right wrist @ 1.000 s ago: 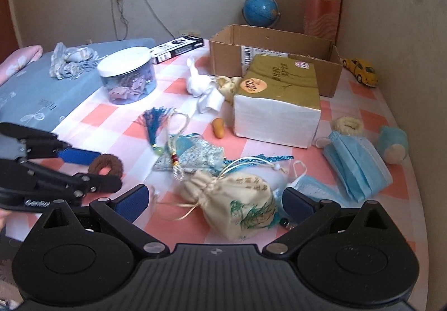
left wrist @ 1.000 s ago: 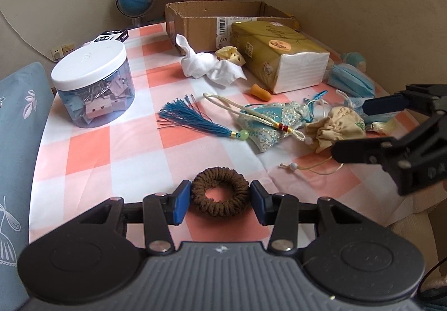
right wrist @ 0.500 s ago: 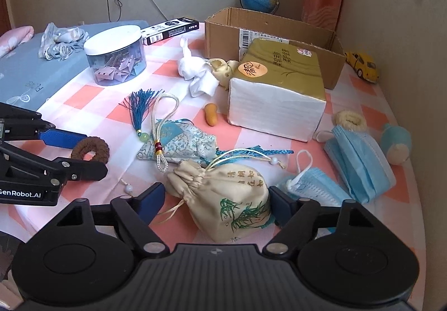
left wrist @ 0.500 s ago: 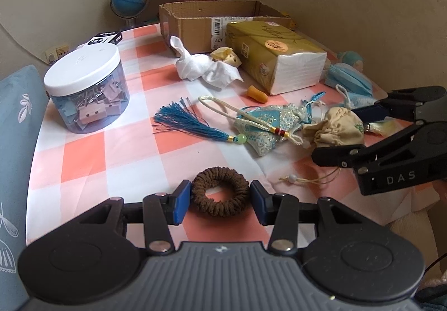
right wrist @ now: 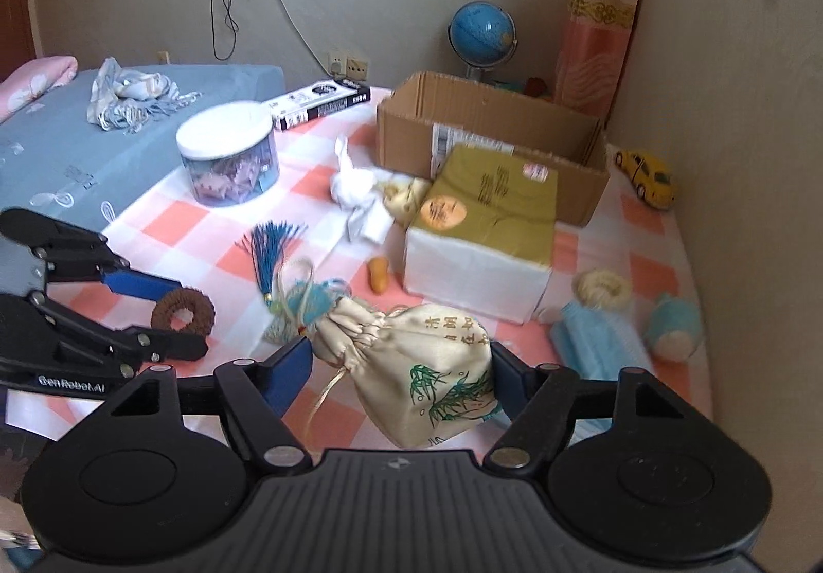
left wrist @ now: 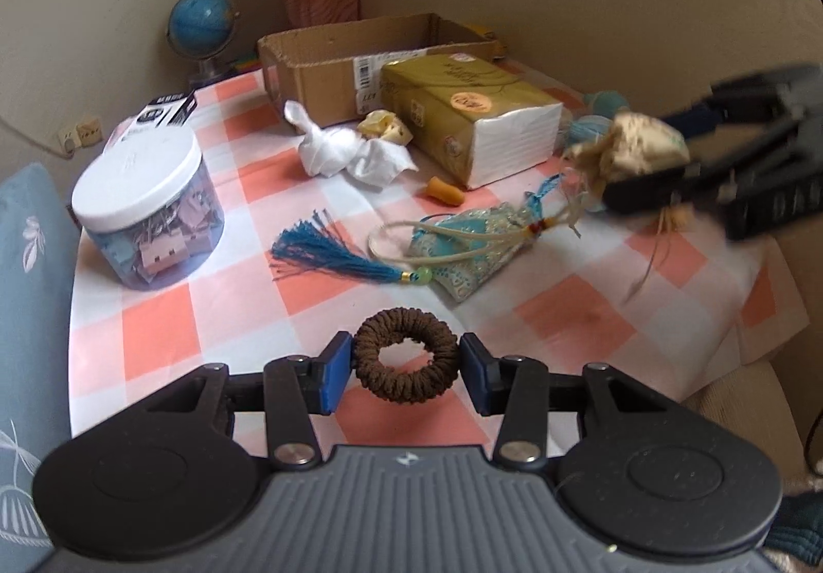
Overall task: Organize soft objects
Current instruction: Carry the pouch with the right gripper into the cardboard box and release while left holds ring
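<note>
The right gripper [right wrist: 401, 367] gripped the soft cream pouch [right wrist: 422, 372] at its body, low in frame. The left gripper [left wrist: 406, 367] held the brown scrunchie [left wrist: 406, 354]; both looked light and squashy.

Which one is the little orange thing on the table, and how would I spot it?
Find the big gold-wrapped tissue pack standing in front of the cardboard box. By its near-left corner, on the checked tablecloth, lies the small orange earplug. It is the only smooth orange nub, unlike the white crumpled cloth and the blue tassel nearby.
</note>
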